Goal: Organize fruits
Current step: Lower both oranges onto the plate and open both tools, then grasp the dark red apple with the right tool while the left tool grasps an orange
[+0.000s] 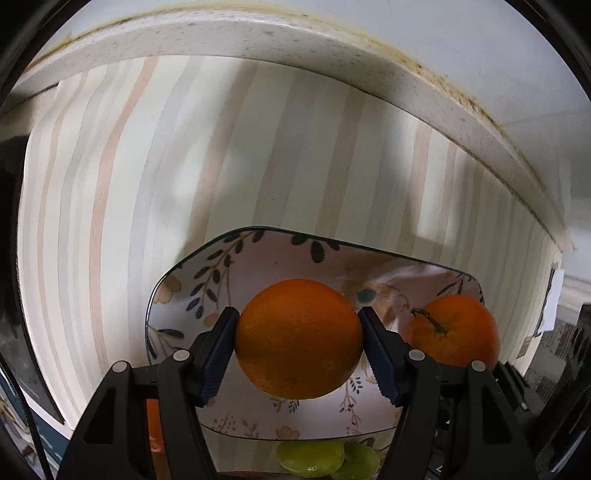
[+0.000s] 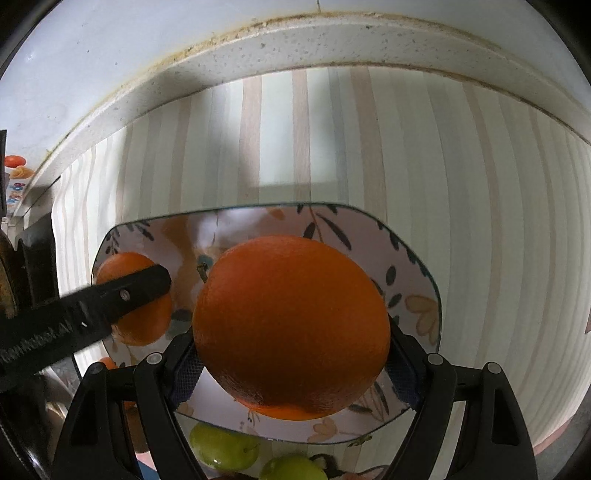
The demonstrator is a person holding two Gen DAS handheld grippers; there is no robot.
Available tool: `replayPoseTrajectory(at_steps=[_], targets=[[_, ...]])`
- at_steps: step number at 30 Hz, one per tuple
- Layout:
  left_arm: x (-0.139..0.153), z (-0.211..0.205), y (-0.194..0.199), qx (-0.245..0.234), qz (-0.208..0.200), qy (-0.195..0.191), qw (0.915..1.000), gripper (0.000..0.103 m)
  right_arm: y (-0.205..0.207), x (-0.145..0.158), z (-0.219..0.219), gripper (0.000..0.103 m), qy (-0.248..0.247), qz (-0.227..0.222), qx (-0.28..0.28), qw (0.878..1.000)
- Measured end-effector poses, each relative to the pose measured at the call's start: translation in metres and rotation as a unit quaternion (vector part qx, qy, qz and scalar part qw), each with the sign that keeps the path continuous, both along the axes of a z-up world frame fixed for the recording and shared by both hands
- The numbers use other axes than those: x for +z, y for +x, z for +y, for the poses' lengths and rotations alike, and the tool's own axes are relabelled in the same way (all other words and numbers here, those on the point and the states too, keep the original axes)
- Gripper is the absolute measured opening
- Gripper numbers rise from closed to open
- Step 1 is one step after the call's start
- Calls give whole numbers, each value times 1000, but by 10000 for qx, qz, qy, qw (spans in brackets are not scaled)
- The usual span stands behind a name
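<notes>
My left gripper (image 1: 299,345) is clamped on an orange (image 1: 299,338), and my right gripper (image 2: 291,363) is clamped on a larger orange (image 2: 291,326). Both hang over the floral plate (image 2: 424,295) on the striped mat (image 2: 461,184). Green fruits (image 2: 223,446) lie on another plate nearer me.

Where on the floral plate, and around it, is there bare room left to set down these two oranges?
The floral plate looks bare; both oranges appear held above it. Its far half, toward the striped mat, is open. The mat up to the speckled counter edge is bare. Crowded: the near rim, beside the green fruits.
</notes>
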State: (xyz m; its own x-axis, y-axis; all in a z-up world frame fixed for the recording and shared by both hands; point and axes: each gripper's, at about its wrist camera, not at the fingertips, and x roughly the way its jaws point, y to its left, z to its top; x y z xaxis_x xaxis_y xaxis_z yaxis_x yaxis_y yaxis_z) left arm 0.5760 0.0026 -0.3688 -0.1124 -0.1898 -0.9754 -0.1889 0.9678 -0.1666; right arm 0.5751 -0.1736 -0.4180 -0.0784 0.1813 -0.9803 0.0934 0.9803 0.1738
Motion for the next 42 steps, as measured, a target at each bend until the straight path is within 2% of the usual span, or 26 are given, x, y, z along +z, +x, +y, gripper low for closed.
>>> replayPoseTrajectory(at_steps=[5,7,8,9,11,21,26,29,33,42], targets=[[3,-14,4,-269,-142,228,9993,64,3,-1,-5,87,45,97,23,9999],[7,-17,4,-333,-238,303,9987,72,4,-3,-3,87,45,154,68,9998],[10,-17,3,-344,-285,336,9984,80,4,-3,-3,89,38,175,85,9998],[13,-18,4,-355,-348,374,9981,84,3,-1,-4,95,11,166,100,9998],[22,-16,3,-353,-475,443,9973,86,6,2,5,97,-14,73,125,9999],[62,3,-31,-232,-935,726,9927,86,-16,38,-7,97,-227,-187,114,9995],[86,21,-57,-282,-1222,865,9883,86,-43,57,-14,97,-289,-354,51,9989],[94,19,-77,-313,-1419,938,9849,86,-62,70,-13,97,-304,-508,13,9982],[120,20,-110,-373,-1705,1044,9791,86,-85,90,-9,97,-326,-759,10,9966],[159,22,-161,-431,-2052,1079,9718,86,-131,143,1,97,-330,-1264,55,9914]])
